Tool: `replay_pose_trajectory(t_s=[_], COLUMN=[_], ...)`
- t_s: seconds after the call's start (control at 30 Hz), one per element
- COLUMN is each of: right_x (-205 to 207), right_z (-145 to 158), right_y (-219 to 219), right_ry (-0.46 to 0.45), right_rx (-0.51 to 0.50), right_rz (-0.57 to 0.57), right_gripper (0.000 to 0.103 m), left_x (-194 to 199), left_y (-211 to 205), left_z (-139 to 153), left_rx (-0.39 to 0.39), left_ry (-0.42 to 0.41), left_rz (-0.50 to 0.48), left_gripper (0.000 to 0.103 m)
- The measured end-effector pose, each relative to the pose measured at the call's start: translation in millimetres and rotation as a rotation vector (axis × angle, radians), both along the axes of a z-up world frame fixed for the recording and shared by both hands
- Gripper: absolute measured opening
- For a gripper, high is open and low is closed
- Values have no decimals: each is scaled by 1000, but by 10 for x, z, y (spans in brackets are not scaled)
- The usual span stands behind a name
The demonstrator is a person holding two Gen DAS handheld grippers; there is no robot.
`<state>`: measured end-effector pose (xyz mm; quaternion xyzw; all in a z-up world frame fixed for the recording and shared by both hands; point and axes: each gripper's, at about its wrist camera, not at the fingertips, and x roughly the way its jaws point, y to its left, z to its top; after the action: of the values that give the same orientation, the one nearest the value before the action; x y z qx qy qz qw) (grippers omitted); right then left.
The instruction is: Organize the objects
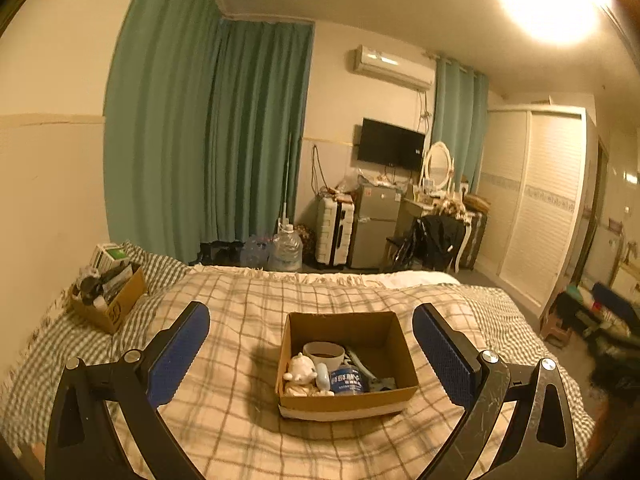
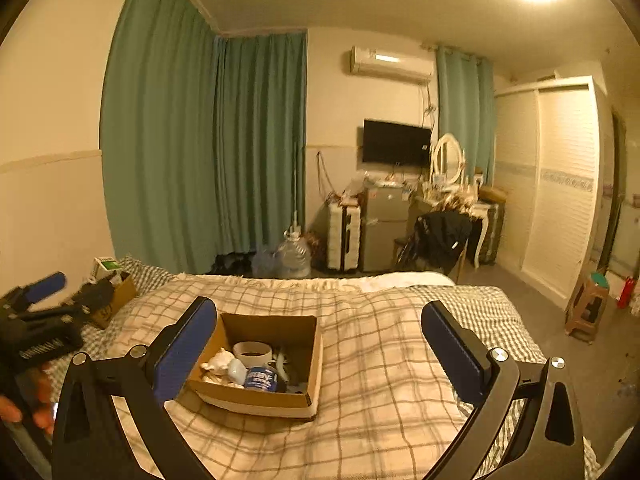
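Blue ribbed pads (image 1: 180, 354) flank rectangular cardboard box (image 1: 344, 402) on plaid blanket (image 1: 240, 420).

Left gripper (image 1: 311, 354): two black arms of angular plate, scuffed with pale scratches on the 3 o'clock side. Each arm carries two round silver screws and a triangular cut-out near its base. Fingers (image 1: 182, 354) are faced with blue, finely dotted pads.

Right gripper (image 2: 320, 354): same build, black frame, silver screws, triangular cut-outs, blue-faced fingers (image 2: 454, 354).

In the right wrist view, at 9 o'clock, the left gripper's black body shows pale lettering, unreadable. Below it, the bare-skinned left hand (image 2: 28, 408) shows fingers only; no sleeve is visible.
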<state>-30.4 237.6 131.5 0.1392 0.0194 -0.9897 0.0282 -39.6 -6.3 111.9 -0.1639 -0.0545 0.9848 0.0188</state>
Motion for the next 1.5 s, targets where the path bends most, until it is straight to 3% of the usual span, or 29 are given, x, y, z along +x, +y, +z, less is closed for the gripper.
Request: replay_pose_trajectory(t_s=[0.17, 0.27, 0.43, 0.67, 1.5], right_x=[34, 12, -123, -144, -135], right_z=[-374, -638, -934, -1019, -1082], right_y=[-20, -25, -59, -104, -130], right_ry=[25, 15, -43, -53, -76], right_rx=[11, 29, 59, 51, 52], right_rz=[2, 0, 0, 12, 15], right_gripper=[103, 103, 103, 103, 103], left_x=[235, 306, 288, 335, 321], left_y=[-12, 38, 45, 143, 195], left_z=[-293, -510, -796, -892, -974], left_rx=[-26, -95, -110, -149, -126], left_ry=[50, 89, 45, 28, -12], left_rz=[54, 91, 65, 50, 33], left_gripper=[103, 103, 103, 103, 103])
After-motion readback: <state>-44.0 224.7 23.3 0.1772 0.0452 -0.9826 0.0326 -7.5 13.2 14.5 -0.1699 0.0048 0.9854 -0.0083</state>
